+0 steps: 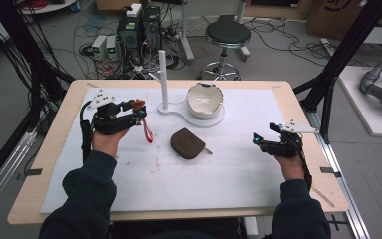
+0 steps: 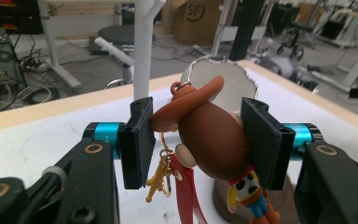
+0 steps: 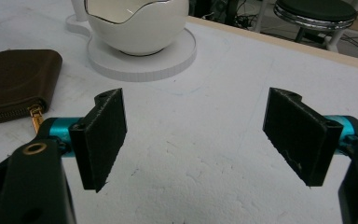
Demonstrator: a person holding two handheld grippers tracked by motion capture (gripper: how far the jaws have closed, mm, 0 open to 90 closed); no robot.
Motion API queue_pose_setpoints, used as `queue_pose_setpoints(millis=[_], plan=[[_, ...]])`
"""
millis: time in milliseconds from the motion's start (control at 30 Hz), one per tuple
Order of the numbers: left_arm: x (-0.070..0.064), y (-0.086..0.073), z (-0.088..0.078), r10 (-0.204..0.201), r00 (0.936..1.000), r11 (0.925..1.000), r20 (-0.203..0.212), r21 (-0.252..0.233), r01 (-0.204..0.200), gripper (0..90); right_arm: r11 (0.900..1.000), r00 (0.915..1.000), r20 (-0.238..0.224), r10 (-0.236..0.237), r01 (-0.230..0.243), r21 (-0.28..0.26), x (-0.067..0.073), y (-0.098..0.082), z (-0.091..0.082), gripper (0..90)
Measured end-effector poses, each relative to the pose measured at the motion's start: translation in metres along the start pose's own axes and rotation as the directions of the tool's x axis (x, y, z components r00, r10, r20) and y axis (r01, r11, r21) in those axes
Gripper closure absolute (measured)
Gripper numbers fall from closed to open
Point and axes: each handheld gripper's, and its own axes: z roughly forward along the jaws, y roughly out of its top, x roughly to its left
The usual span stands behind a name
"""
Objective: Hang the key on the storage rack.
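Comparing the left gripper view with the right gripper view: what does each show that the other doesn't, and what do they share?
Left gripper view: the cowboy keychain figure clamped between the left gripper pads, its red strap hanging, and the white peg stand behind.

Right gripper view: the right gripper with open jaws over bare table cover, and the brown zip pouch.

Both: the white egg-shaped bowl.

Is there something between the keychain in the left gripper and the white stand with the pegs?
Nothing visible does. The left gripper holds the keychain above the table, and the stand rises just beyond it. The pouch and the bowl lie off to the side of that path.
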Motion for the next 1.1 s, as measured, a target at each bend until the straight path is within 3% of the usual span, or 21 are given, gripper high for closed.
queue_pose_setpoints(millis=[100,500,800,1100], plan=[[0.004,0.007,0.003,-0.012,0.9997,0.9998,0.022,-0.019,0.012,46.2,1.000,1.0000,0.001,0.002,-0.002,-0.001,0.000,0.001,0.001,21.7],[0.024,0.042,0.015,-0.052,0.9941,0.9985,0.095,-0.013,0.053,46.1,1.000,1.0000,0.000,-0.003,0.003,-0.002,0.000,0.002,0.001,21.7],[0.028,0.068,0.035,-0.047,0.9931,0.9989,0.107,0.006,0.047,46.1,1.000,1.0000,0.000,-0.005,0.005,0.001,0.000,0.002,0.002,21.7],[0.019,0.086,0.064,-0.028,0.9959,0.9993,0.086,0.027,0.025,46.1,1.000,1.0000,-0.003,-0.004,0.004,0.002,0.000,0.001,0.002,21.7]])
